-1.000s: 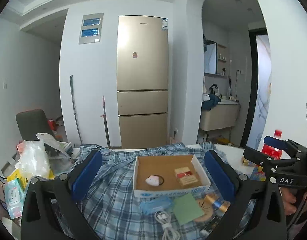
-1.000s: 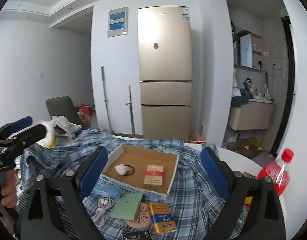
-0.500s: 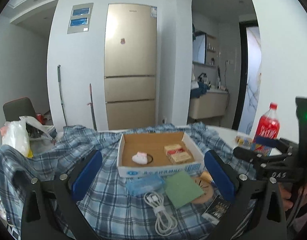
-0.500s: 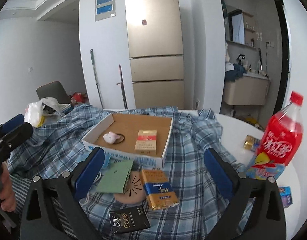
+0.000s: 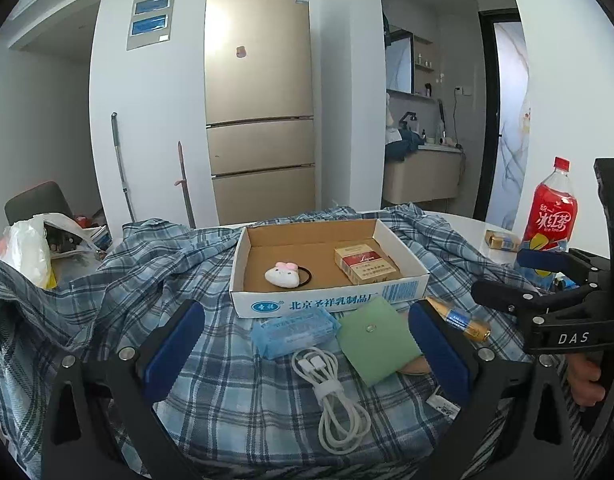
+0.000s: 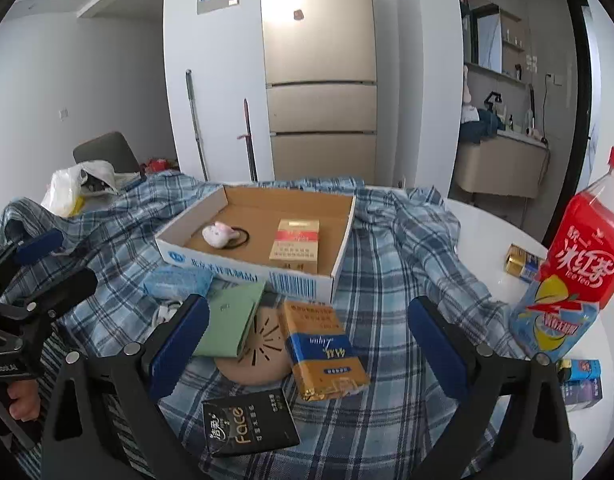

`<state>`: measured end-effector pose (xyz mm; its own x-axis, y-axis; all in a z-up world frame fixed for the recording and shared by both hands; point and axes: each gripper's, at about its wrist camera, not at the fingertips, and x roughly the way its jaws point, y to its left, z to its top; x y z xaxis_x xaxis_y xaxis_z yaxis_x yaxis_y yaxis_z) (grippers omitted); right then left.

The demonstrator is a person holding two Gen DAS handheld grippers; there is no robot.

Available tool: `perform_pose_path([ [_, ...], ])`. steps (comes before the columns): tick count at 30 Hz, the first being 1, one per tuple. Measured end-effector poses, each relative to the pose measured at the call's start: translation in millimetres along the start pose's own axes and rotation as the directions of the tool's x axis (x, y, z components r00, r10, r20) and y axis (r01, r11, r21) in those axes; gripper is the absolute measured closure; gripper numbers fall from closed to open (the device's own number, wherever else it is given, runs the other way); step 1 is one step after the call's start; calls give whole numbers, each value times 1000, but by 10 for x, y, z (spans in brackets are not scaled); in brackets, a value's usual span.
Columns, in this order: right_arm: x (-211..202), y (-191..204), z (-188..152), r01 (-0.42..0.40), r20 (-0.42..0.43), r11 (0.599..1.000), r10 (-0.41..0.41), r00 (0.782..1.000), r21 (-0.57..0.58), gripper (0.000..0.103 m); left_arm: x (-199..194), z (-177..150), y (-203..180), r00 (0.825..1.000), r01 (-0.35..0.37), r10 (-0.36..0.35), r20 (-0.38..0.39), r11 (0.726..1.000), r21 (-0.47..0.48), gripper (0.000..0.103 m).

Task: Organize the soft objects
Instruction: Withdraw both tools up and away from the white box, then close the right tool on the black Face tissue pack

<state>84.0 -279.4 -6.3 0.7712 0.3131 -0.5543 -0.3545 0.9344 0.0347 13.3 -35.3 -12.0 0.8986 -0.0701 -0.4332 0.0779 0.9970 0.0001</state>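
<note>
Your left gripper (image 5: 307, 344) and right gripper (image 6: 309, 340) hover with jaws spread wide, empty, above the plaid shirt (image 5: 235, 392). Just before the cardboard box (image 5: 331, 300) lie a tissue pack (image 5: 293, 330) and green pouch (image 5: 373, 346); a plush hair tie (image 5: 283, 274) rests inside the box.

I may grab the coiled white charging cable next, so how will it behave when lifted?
The white cable looks light and floppy; its loops will probably sag. A band around the coil's middle may hold it together. It lies loose on the plaid cloth, so it should lift freely.

Soft daylight, glare on fridge (image 5: 259, 52), sharp focus, fisheye-bent edges
</note>
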Motion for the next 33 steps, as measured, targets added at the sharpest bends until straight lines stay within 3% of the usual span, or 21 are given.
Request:
perform_pose_path([
  [4, 11, 3, 3, -6, -18, 1000, 6, 1000, -5, 4, 31, -17, 24, 1000, -1, 1, -13, 1000, -11, 0],
  [11, 29, 144, -86, -42, -164, 996, 28, 986, -82, 4, 36, -13, 46, 1000, -10, 9, -17, 1000, -24, 0],
  [15, 68, 290, -245, -72, -259, 981, 23, 966, -180, 4, 37, -10, 63, 1000, -14, 13, -17, 999, -33, 0],
  [19, 178, 288, -335, -120, -356, 982, 60, 932, -147, 4, 20, -6, 61, 1000, -13, 12, -8, 999, -30, 0],
  [27, 343, 379, -334, -187, -432, 968, 97, 897, -170, 4, 7, -21, 10, 1000, -14, 14, -7, 1000, -10, 0],
  [31, 392, 409, -361, -200, -445, 963, 103, 890, -178, 4, 6, -22, 8, 1000, -13, 13, -7, 1000, -10, 0],
  [33, 419, 403, -378, -196, -448, 965, 99, 888, -174, 12, 3, -22, 7, 1000, -14, 14, -9, 1000, -9, 0],
])
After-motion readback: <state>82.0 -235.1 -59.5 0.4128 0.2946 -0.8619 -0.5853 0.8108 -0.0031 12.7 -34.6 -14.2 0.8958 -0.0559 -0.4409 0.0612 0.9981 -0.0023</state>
